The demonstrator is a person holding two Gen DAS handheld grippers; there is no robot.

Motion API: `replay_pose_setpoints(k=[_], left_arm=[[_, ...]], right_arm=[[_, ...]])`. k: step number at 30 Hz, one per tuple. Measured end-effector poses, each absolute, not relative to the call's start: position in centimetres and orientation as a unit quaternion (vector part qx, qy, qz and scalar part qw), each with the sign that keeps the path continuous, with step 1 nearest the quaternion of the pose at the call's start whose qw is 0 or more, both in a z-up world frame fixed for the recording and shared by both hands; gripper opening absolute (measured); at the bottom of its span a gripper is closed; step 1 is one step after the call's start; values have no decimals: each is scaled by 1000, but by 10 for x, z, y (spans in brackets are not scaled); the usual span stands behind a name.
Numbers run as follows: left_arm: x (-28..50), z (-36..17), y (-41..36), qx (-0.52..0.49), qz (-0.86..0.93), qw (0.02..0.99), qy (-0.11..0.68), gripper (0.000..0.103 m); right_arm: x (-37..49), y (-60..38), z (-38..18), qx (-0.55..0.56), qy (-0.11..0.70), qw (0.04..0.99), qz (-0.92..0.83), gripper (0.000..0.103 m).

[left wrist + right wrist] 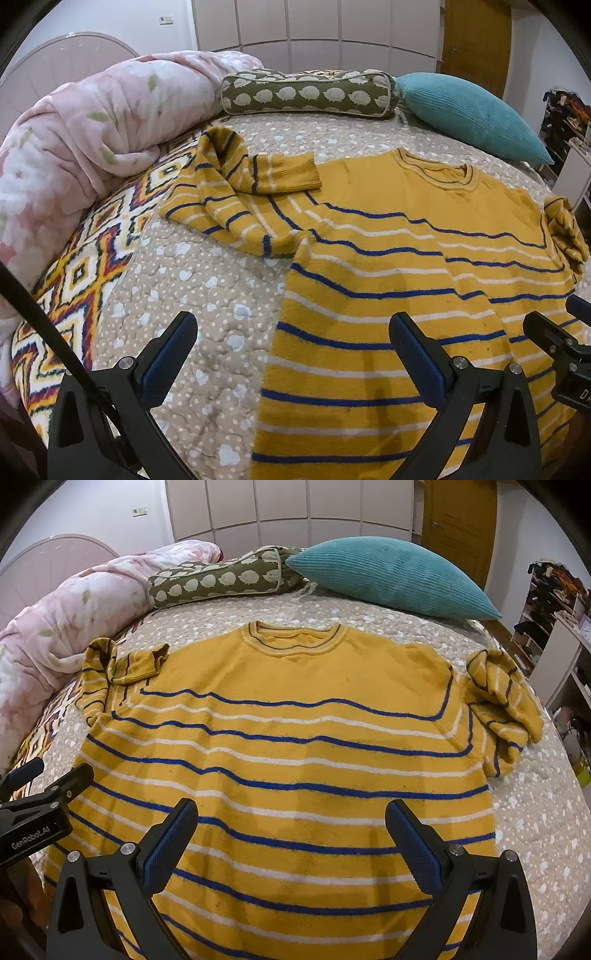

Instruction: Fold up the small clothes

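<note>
A yellow striped sweater (295, 738) lies flat on the bed (207, 295), both sleeves bunched at its sides; the left gripper (291, 354) and right gripper (291, 834) hover above its hem, fingers spread wide, holding nothing

**Even indoor light, strong fisheye bending**

Both views are evenly and softly lit from above. Faint shadows are cast on the sweater (295, 738) below the fingers (170, 845). Edges are curved and darkened at the corners. No glare or blur is seen.
</note>
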State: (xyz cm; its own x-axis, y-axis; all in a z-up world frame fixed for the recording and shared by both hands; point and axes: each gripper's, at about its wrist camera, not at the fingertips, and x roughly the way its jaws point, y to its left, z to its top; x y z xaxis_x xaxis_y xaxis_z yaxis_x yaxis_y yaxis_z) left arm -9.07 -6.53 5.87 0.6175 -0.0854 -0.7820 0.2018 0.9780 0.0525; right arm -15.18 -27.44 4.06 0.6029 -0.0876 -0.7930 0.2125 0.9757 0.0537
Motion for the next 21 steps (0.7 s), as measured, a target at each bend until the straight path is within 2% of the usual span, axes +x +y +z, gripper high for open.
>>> replay_pose_setpoints(k=[21], left_arm=[[-90,60,-66,72,-75,897,430,103]], right_arm=[[-151,-272,38,66,443,890,-81,103]])
